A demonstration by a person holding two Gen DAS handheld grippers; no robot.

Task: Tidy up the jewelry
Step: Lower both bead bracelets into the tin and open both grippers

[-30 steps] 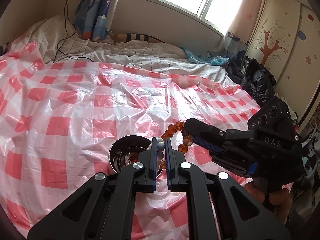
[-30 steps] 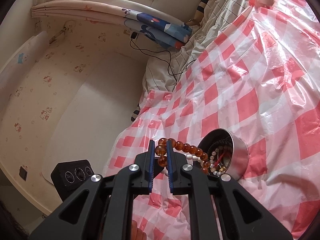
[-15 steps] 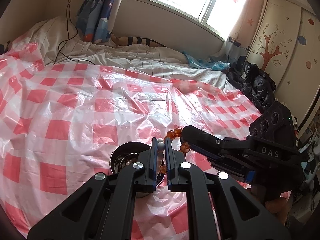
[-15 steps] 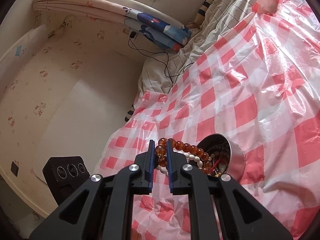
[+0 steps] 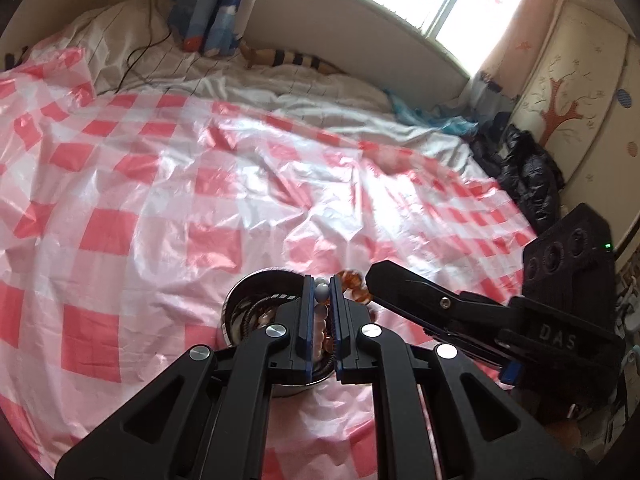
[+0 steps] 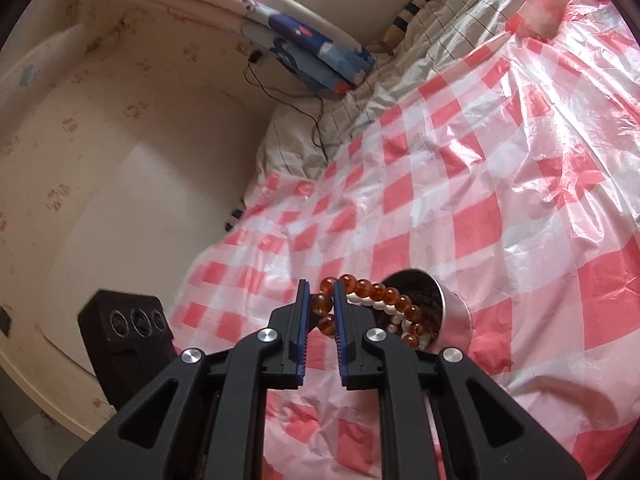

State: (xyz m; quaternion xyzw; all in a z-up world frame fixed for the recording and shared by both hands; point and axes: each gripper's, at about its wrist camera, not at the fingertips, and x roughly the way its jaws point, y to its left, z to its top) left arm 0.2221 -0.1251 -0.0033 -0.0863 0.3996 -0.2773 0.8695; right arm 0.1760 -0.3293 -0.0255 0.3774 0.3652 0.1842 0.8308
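Since the earlier frame the right tongs have just been spreading round the amber bracelet (beads between, seemingly loose), which trails rightward into the metal bowl, while the left tongs pinch the white beads directly over it.

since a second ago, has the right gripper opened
Yes: the right gripper has just been opening, its jaws wider apart around the amber bracelet beside the metal bowl.

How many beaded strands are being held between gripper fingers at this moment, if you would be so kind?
2. The white bead strand is clamped in the left gripper; the amber bead strand sits between the right gripper fingers. More lie in the metal bowl, partly hidden.
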